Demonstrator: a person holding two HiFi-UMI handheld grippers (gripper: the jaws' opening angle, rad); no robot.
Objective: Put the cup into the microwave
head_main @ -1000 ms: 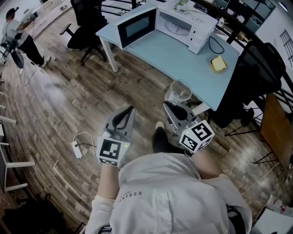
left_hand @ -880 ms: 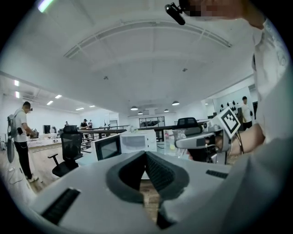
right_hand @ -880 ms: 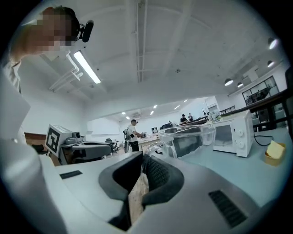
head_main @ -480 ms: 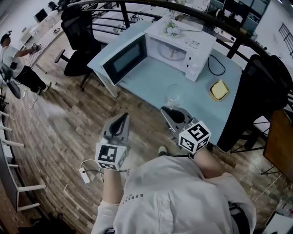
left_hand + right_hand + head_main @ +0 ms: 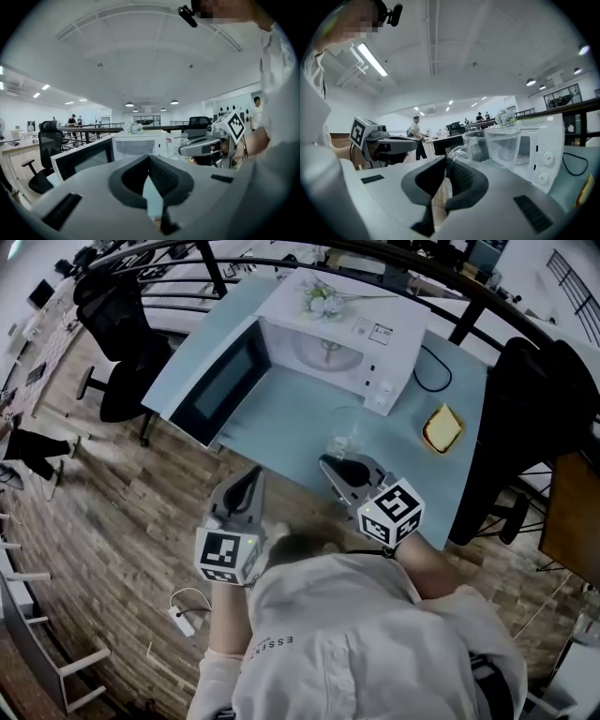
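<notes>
We find the microwave point(image 5: 403, 345) mouth open, its door point(image 5: 217, 385) swung left; bare counter point(image 5: 291, 432) lies before it; a yellow sponge point(image 5: 442, 428) sits off right.

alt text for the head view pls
The right gripper holds a clear glass cup over a blue table, facing a white microwave with its door open. The left gripper is shut and empty.

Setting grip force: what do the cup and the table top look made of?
Cup: clear and glossy, glass or hard plastic, can't tell which; the microwave shows through its wall. Table top: smooth pale blue, fairly matte, probably laminate or painted board.
</notes>
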